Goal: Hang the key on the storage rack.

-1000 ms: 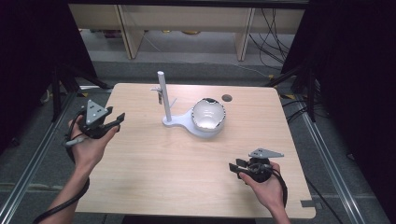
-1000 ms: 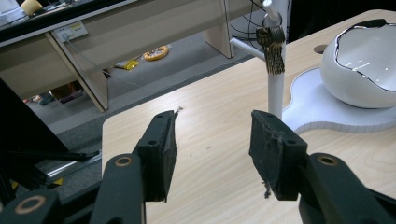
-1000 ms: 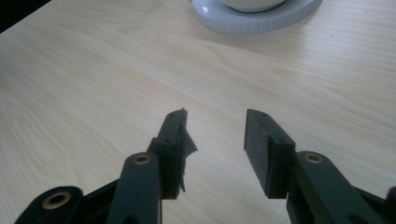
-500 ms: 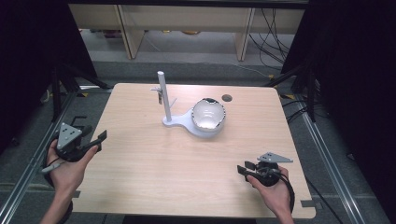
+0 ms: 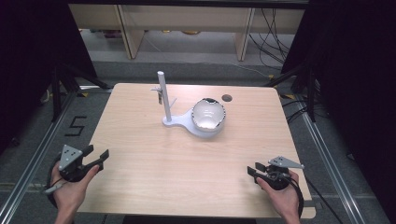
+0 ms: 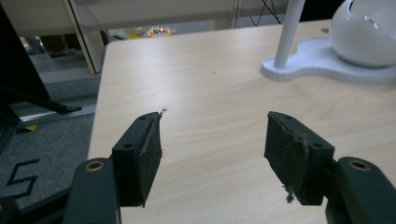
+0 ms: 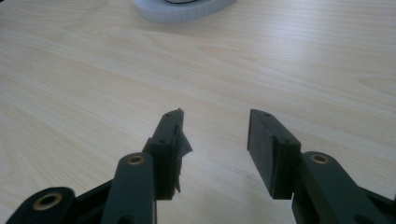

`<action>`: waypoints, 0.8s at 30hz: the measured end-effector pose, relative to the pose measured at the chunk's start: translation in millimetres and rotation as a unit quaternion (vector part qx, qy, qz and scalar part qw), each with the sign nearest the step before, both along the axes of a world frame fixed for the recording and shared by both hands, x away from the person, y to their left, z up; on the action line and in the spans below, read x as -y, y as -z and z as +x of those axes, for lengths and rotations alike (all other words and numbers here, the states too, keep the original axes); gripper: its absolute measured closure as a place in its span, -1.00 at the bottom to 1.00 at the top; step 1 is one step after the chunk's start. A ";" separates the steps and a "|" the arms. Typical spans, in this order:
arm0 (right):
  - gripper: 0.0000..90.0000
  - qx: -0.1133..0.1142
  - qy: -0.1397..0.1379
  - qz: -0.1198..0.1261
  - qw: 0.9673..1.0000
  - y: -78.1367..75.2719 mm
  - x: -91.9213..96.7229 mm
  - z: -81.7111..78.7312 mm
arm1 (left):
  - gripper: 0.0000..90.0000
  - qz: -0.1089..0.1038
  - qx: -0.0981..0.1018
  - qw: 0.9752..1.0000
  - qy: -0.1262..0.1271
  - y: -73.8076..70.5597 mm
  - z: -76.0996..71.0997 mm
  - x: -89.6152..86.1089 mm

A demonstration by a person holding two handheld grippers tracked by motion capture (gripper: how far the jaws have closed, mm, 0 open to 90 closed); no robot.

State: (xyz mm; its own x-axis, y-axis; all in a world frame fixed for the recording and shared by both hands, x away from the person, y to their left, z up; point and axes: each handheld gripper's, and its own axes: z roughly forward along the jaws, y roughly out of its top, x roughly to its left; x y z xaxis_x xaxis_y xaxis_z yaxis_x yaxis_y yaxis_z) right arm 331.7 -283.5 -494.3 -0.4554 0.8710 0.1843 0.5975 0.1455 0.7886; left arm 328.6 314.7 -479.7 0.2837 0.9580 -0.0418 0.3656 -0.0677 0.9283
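Two grippers, one white stand, one bowl.
Left gripper (image 5: 95, 156) and right gripper (image 5: 256, 170) (jaws just opening, nothing between) flank the white stand (image 5: 164, 100) and bowl (image 5: 208, 115).

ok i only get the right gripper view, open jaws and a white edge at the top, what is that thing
observer: the flat foot of a white stand with an upright post.
operator: anything on it
observer: a round white bowl sits on the foot, beside the post.
operator: and the left gripper
observer: the left gripper is by the table at its near left corner; its jaws have just been opening, nothing between them.
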 end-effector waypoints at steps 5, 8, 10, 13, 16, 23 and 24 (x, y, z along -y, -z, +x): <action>0.23 -0.010 0.005 0.003 1.000 2.9 2.8 -1.2 | -0.22 0.005 -0.015 1.000 0.009 25.1 -1.0 6.6; 0.23 -0.012 0.009 0.007 1.000 4.8 2.2 -1.6 | -0.22 0.001 -0.018 1.000 0.012 32.6 -0.5 8.6; 0.23 -0.005 0.004 0.008 1.000 6.6 3.3 -0.4 | -0.23 -0.002 -0.023 1.000 0.011 38.2 -0.1 10.9; 0.23 -0.014 0.002 0.002 1.000 6.8 3.7 -0.4 | -0.24 -0.003 -0.023 1.000 0.012 41.4 0.4 12.4; 0.22 -0.017 0.016 0.008 1.000 6.8 1.8 -3.3 | -0.26 -0.011 -0.022 1.000 0.009 44.4 0.6 12.5; 0.16 0.003 0.014 0.016 1.000 9.6 5.6 -2.7 | -0.30 -0.013 -0.020 1.000 0.005 44.5 0.3 14.9; 0.14 0.000 0.010 0.017 1.000 9.3 7.1 -3.0 | -0.30 -0.012 -0.018 1.000 0.007 44.7 0.4 15.0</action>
